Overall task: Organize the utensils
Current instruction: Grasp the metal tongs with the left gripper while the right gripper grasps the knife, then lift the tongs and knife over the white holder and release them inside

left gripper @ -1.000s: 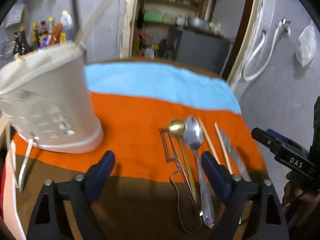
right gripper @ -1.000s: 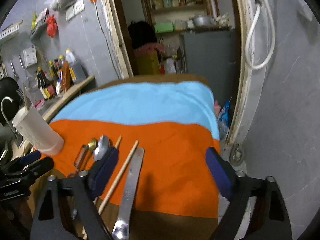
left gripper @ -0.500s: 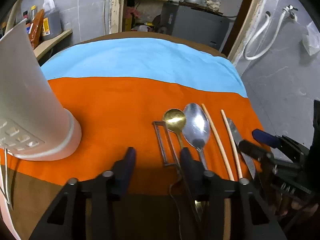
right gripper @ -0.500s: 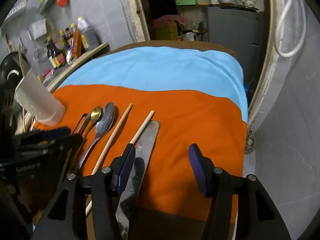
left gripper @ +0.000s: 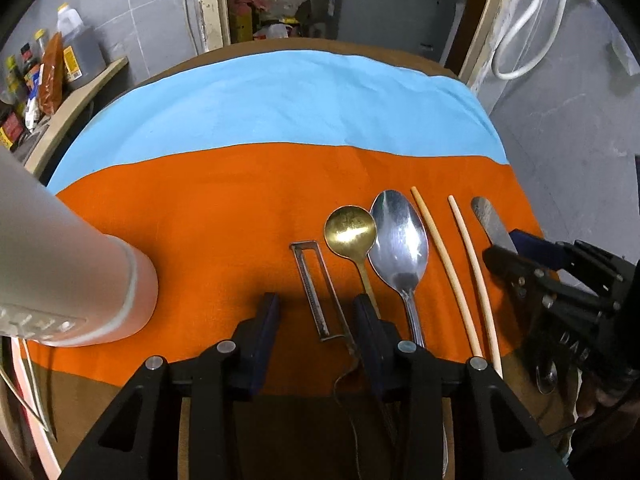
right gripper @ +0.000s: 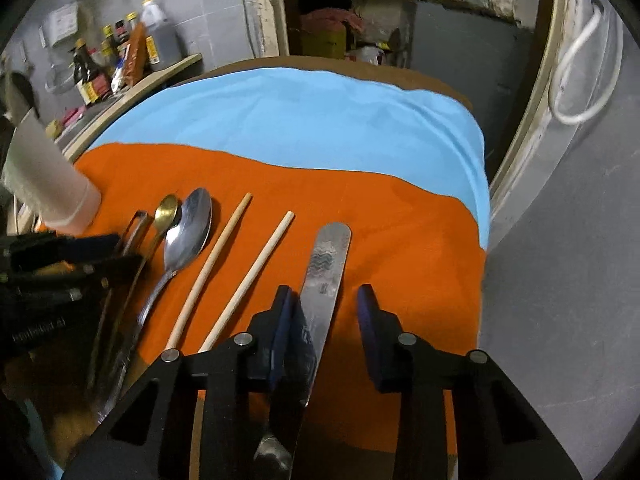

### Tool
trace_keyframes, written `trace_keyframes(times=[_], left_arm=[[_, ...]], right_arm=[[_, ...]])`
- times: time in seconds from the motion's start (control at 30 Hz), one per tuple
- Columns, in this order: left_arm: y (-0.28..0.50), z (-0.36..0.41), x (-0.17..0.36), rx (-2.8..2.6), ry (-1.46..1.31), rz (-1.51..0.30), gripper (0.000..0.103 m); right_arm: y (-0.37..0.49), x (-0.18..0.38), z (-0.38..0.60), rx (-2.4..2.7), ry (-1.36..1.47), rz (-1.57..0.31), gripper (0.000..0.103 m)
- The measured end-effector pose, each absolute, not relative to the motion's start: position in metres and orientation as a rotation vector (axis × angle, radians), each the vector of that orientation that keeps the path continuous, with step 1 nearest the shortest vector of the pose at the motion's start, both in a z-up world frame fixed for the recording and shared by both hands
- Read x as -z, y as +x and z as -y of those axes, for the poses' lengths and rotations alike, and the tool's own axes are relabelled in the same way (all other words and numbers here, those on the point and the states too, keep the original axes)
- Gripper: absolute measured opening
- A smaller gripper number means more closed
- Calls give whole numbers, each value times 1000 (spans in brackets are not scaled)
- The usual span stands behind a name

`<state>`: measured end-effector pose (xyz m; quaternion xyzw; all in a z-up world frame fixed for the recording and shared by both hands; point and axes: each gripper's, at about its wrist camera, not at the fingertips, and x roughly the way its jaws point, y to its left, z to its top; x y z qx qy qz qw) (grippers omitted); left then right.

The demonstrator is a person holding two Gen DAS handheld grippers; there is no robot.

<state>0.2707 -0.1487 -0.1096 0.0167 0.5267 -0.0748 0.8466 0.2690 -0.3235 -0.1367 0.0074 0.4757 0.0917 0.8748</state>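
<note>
Utensils lie in a row on the orange cloth (left gripper: 224, 200): a metal peeler (left gripper: 314, 288), a gold spoon (left gripper: 351, 226), a steel spoon (left gripper: 398, 236), two wooden chopsticks (left gripper: 442, 256) (left gripper: 472, 264) and a butter knife (right gripper: 326, 268). My left gripper (left gripper: 316, 316) is open, low over the cloth, its jaws on either side of the peeler. My right gripper (right gripper: 324, 308) is open, with the knife blade between its jaws, close to the left finger (right gripper: 282, 320). A white utensil holder (left gripper: 60, 264) stands at the left.
The cloth's blue band (left gripper: 280, 100) covers the far half of the table. A shelf with bottles (right gripper: 120, 60) stands at the far left. A doorway with a grey cabinet (left gripper: 384, 12) is behind. The table's right edge (right gripper: 482, 240) drops beside a grey wall.
Both grippers have dropped and moved forward to the utensils. The left one now straddles the peeler, the right one straddles the knife. Both jaws have narrowed but stay open.
</note>
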Motion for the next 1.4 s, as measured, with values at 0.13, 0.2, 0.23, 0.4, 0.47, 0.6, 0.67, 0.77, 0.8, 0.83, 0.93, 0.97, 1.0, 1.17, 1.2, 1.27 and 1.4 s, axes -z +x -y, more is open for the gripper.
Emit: trace_keyframes(times=[0.13,0.2,0.23,0.4,0.47,0.6,0.67,0.77,0.8,0.83,0.93,0.97,1.0,1.17,1.2,1.27,1.4], left_arm=[[272,144,106,173,12,-1133,19],[272,141,106,177,-10,-1144,18],[272,139,106,176,-23,-1148,16],[266,128,108,188,-79,-1156,15],[264,127,109,194,-78,-1154,15],[265,127,111,195,-74,-1162,15],[266,127,111,197,-72,-1168,16],[270,130,111,198,-69,-1177,16],[270,130,111,198,-68,-1181,16],[271,131,111,198,-65,-1186,16],[273,135,111,198,-42,-1195,16],[272,135,110,198,-44,-1193,15],[271,133,110,198,-54,-1189,15],[248,117,97,220,-143,-1067,14],[239,115,91,236,-157,-1011,14],[224,112,79,260,-166,-924,14],[203,108,55,252,-147,-795,14]], right_arm=[[275,138,330,-205,90,-1020,28],[277,139,330,-229,112,-1036,17],[276,139,329,-239,121,-1041,17],[277,143,330,-283,179,-1073,15],[278,145,333,-292,203,-1080,15],[278,149,332,-298,213,-1092,13],[279,147,327,-308,206,-1099,7],[279,144,319,-319,165,-1109,1],[279,143,317,-320,158,-1113,1],[281,144,317,-316,168,-1126,1],[283,147,318,-311,185,-1157,1],[282,147,317,-308,183,-1156,1],[281,147,317,-307,189,-1153,1],[263,141,327,-282,277,-1071,1],[256,136,330,-276,309,-1025,1],[243,127,333,-266,333,-940,1],[221,107,329,-280,358,-787,1]])
